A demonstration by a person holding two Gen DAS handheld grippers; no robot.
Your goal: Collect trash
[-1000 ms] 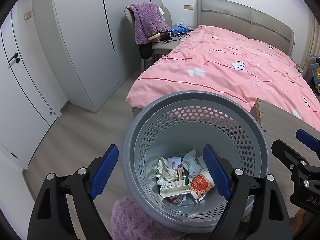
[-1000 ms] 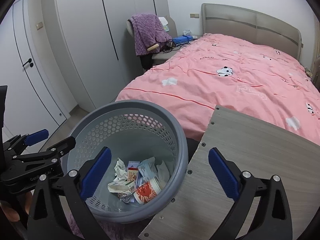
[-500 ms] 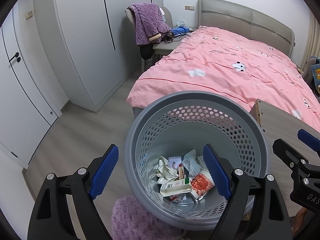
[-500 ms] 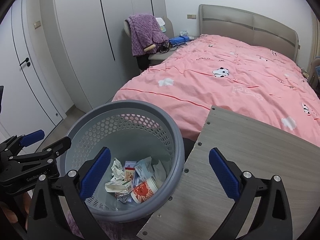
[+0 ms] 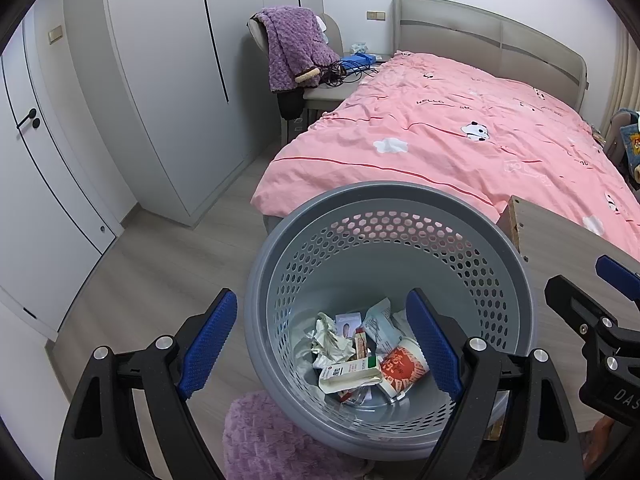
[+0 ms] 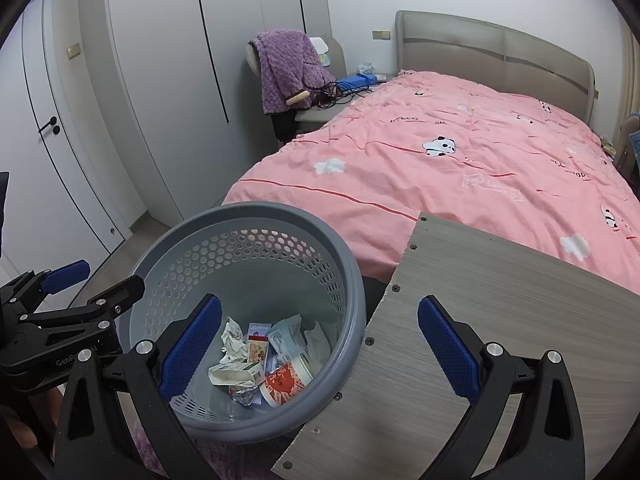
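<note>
A grey perforated trash basket [image 5: 384, 204] stands on the floor by the bed; it also shows in the right wrist view [image 6: 248, 216]. Inside lie crumpled paper [image 5: 328, 340], a white carton [image 5: 348, 372], a red-printed cup [image 5: 402, 370] and wrappers. My left gripper [image 5: 320, 348] is open and empty above the basket's near rim. My right gripper [image 6: 320, 348] is open and empty, over the basket's right rim and the wooden board [image 6: 500, 320]. Each gripper shows at the edge of the other's view.
A bed with a pink panda duvet [image 5: 460, 140] lies behind the basket. A chair with a purple blanket [image 5: 292, 48] stands by the white wardrobe [image 5: 168, 80]. A purple fluffy cushion [image 5: 272, 436] sits below the basket. Wood floor lies to the left.
Both grippers have shifted only slightly; the right one drifted a little rightward relative to the basket. Both stay open and the trash in the basket has not moved.
</note>
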